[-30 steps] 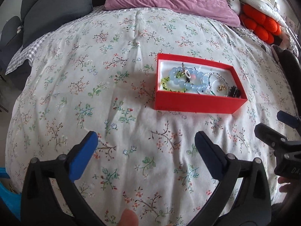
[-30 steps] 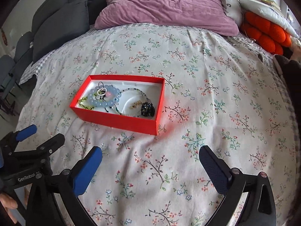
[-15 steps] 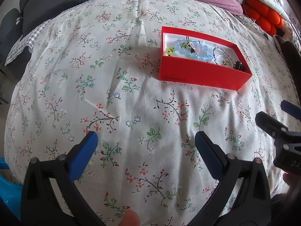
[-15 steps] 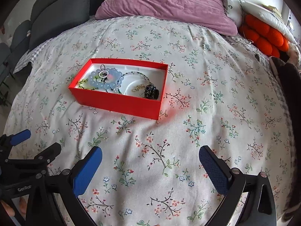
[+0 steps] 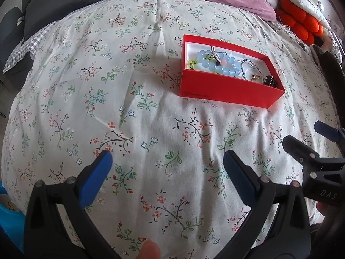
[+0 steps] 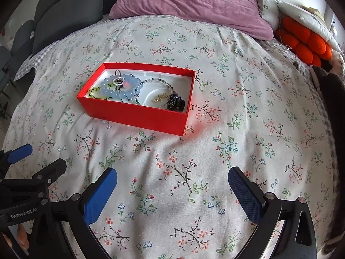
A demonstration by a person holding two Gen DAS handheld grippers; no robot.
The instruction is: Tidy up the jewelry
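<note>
The bed (image 6: 248, 129), spread with a floral quilt, fills both views, with a mauve pillow (image 6: 194, 2) at its far end, well ahead of both grippers. On the quilt sits the red box (image 6: 138, 114), an open rectangular tray with a white lining; it lies ahead and to the left of the right gripper (image 6: 172, 185), and ahead and to the right of the left gripper (image 5: 168, 166), well clear of each.

Both grippers hover low over bare quilt with jaws spread wide and nothing between them.

Inside the box the largest piece is the pale blue bead bracelet (image 6: 120, 87), at the end nearer the left gripper, with a yellow-green beaded strand (image 6: 94, 91) tucked beside it. A thin beaded bracelet (image 6: 151, 82) loops through the middle. At the end nearer the right gripper rest a black beaded cluster (image 6: 175, 104) and a small gold piece (image 6: 159, 98), possibly a chain or earring; it is too small to tell.

The jewelry appears gathered already, so the step in hand is likely a check or a tidy. If anything needs shifting, the right gripper should come in over the low front wall, descend vertically, and pinch one strand only, since the pieces overlap and would drag each other. The light box could slide on soft bedding, so the left gripper could steady its wall.
</note>
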